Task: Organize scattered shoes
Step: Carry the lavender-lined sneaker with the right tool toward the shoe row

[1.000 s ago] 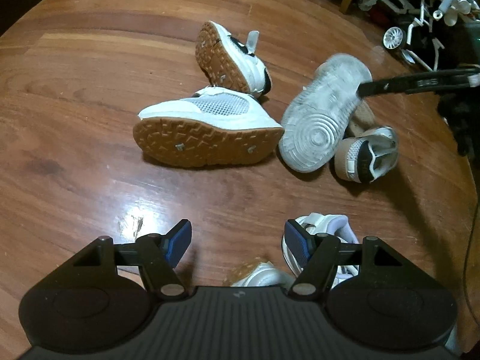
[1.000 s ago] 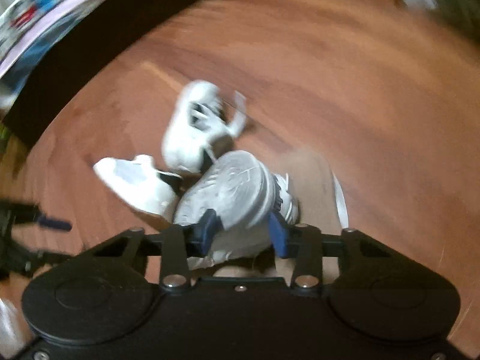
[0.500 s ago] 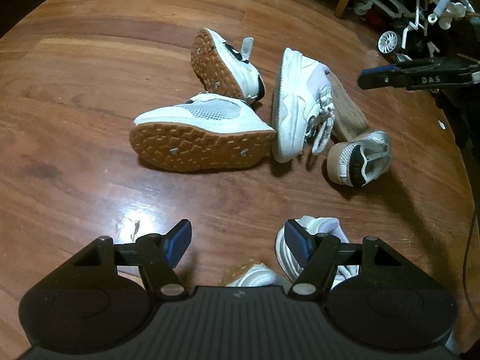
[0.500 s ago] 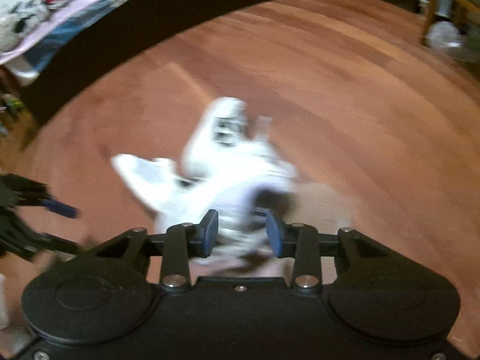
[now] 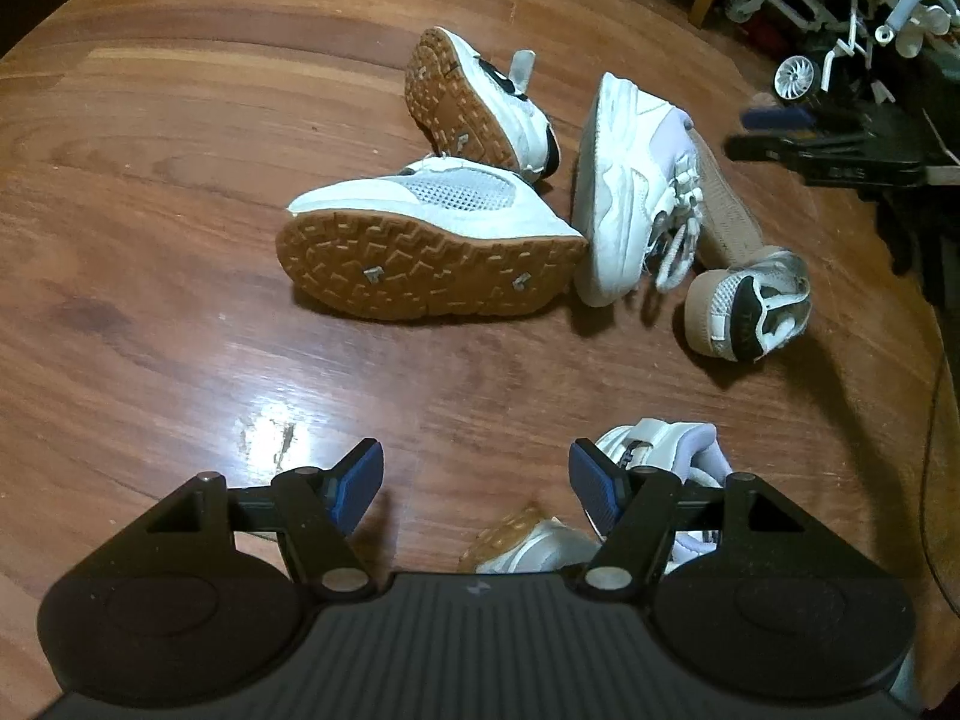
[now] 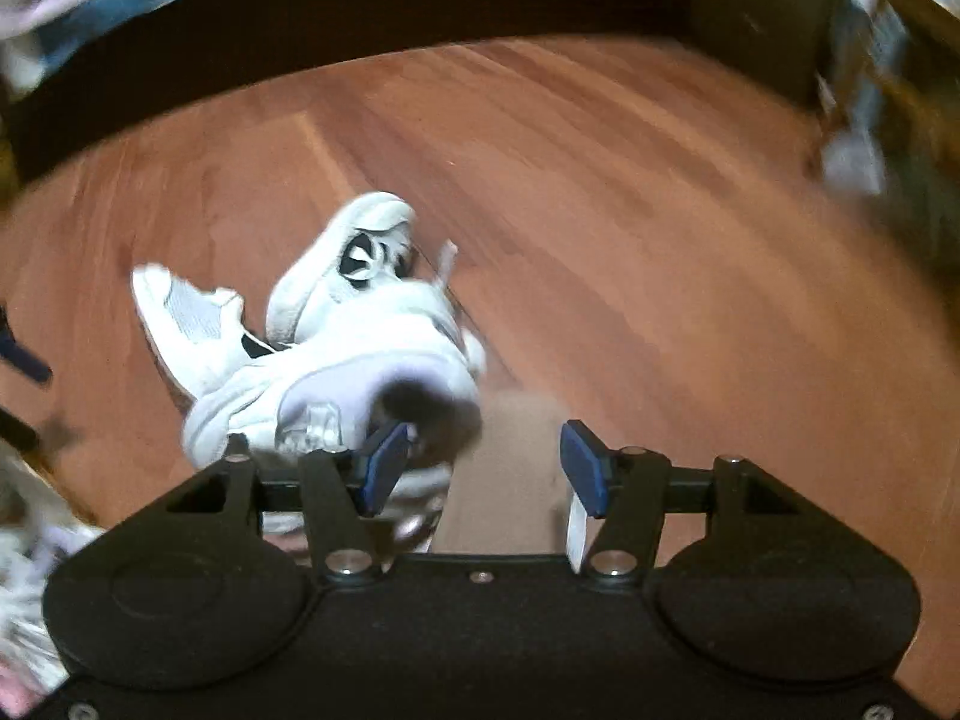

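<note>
Released since the earlier frame, white sneaker [image 5: 636,192] lies mid-frame among the shoes; right gripper [image 6: 483,468] and left gripper [image 5: 474,483] both gape, and pairing probably calls for a fresh grasp.

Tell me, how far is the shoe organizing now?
Early stage. Nothing looks paired or lined up yet: the gum-soled sneaker lies on its side, touching the white laced sneaker on the wooden floor. Both the left gripper and the right gripper are open and empty. All the sorting remains.
</note>
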`<state>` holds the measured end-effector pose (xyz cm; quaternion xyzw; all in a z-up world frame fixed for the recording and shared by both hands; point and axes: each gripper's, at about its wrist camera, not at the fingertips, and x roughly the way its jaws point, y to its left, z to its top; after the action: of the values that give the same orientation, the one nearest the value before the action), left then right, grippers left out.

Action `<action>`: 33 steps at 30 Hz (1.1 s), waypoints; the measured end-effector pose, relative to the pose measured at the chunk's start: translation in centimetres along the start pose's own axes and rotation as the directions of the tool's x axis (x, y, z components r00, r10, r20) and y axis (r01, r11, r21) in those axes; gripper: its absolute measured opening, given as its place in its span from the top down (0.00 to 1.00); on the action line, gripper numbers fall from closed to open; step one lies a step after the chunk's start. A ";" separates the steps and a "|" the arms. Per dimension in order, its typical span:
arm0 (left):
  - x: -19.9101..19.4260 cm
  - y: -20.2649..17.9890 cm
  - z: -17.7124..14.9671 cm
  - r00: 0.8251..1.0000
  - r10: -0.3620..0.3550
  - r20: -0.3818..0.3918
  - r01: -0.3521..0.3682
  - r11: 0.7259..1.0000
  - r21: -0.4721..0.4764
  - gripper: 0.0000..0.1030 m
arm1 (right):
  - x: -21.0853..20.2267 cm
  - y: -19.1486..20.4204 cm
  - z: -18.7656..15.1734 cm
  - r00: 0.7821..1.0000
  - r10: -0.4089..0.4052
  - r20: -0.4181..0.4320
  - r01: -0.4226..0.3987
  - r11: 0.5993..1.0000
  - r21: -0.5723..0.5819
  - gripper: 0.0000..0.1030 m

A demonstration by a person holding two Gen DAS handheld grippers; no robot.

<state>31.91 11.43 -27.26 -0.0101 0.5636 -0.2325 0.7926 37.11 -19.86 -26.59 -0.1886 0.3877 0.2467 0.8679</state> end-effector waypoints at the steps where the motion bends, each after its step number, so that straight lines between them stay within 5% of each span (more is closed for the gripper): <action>1: 0.1 0.0 -0.1 1.000 -0.005 -0.003 0.005 1.000 -0.001 0.34 | 0.6 0.5 0.2 1.000 -0.010 0.004 0.010 0.999 -0.045 0.43; 5: 0.5 0.3 -0.6 1.000 0.000 -0.019 0.000 1.000 -0.001 0.34 | 2.5 1.1 -0.5 0.999 -0.034 0.041 0.039 0.987 -0.154 0.44; 15: 0.7 1.0 -1.1 0.999 0.011 -0.041 -0.011 1.000 -0.006 0.34 | 4.0 0.7 -0.8 0.978 0.009 0.210 0.033 0.980 -0.197 0.51; 17: 0.7 1.0 -1.0 0.999 0.012 -0.042 -0.012 1.000 -0.007 0.34 | 4.1 0.5 -0.4 0.980 0.031 0.197 0.006 0.983 -0.184 0.54; 18: 0.7 1.0 -0.9 0.999 0.013 -0.042 -0.014 1.000 -0.006 0.34 | 4.2 0.4 -0.1 0.982 0.055 0.178 -0.024 0.985 -0.172 0.72; 20: 0.7 1.0 -0.7 0.999 0.016 -0.041 -0.016 1.000 -0.004 0.34 | 4.2 0.1 0.5 0.984 0.096 0.149 -0.074 0.986 -0.148 0.80; 33: -1.1 0.5 1.0 1.000 0.013 0.023 -0.012 1.000 -0.007 0.34 | -0.4 -1.8 2.0 0.974 0.185 0.129 -0.187 0.982 0.000 0.83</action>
<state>32.67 12.05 -26.03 -0.0121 0.5552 -0.2254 0.8005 39.09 -20.42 -24.79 -0.1300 0.3487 0.3361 0.8652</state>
